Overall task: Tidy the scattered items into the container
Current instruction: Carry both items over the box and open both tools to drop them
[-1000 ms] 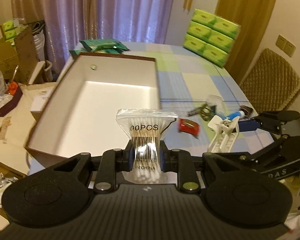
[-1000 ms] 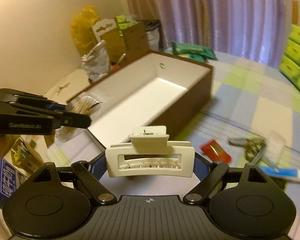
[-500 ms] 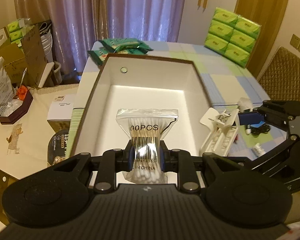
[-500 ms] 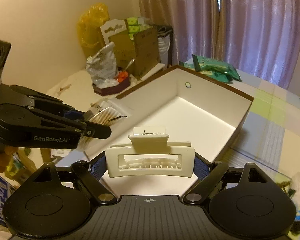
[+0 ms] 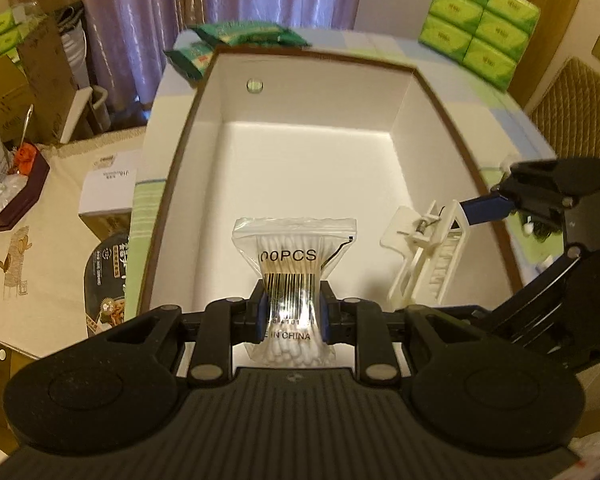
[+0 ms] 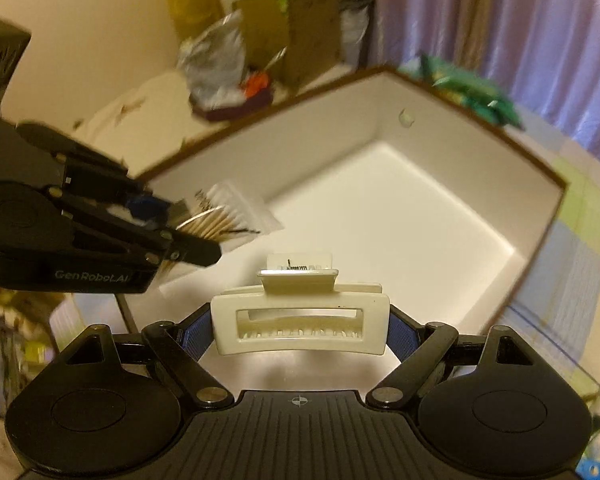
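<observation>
Container (image 5: 428, 92) is now directly under both grippers, vs. 1 s ago when they were beside it. Left gripper (image 5: 292, 312) clenches cotton swab bag (image 5: 294, 264), right gripper (image 6: 300, 330) clenches hair clip (image 6: 300, 322); both hang over the white inside, so release looks next.

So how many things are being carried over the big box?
2. The bag of cotton swabs sits in the left tool; the white hair clip sits in the right tool.
</observation>
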